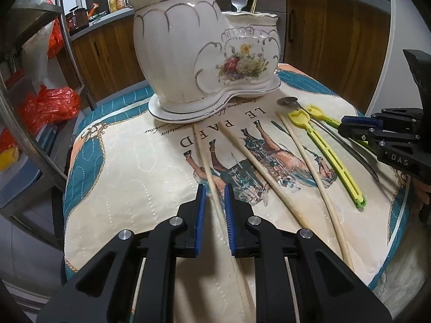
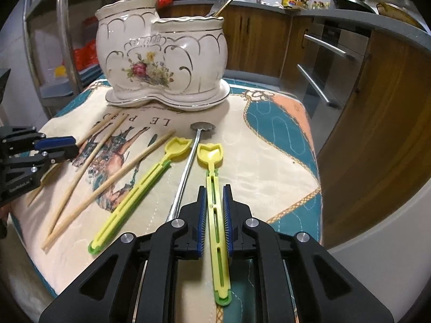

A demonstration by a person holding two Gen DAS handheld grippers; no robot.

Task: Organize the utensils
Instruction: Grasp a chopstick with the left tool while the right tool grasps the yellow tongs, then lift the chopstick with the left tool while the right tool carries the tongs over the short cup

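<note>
The left gripper (image 1: 214, 197) stands narrowly open astride a wooden chopstick (image 1: 208, 167); the right gripper (image 2: 214, 197), narrowly open too, flanks a yellow scoop (image 2: 215, 188) on the cloth (image 2: 269, 161).

Wooden kitchen cabinets (image 2: 258, 45) are running along the back under a grey countertop (image 2: 336, 16), with a steel oven (image 2: 328, 64) sitting built into them on the right. Orange plastic bags (image 1: 48, 105) are piling up on the metal shelf rack (image 1: 27, 123) off to the left, and a dark pan (image 2: 350, 1) is sitting up on the counter next to some bottles (image 2: 289, 0).
</note>
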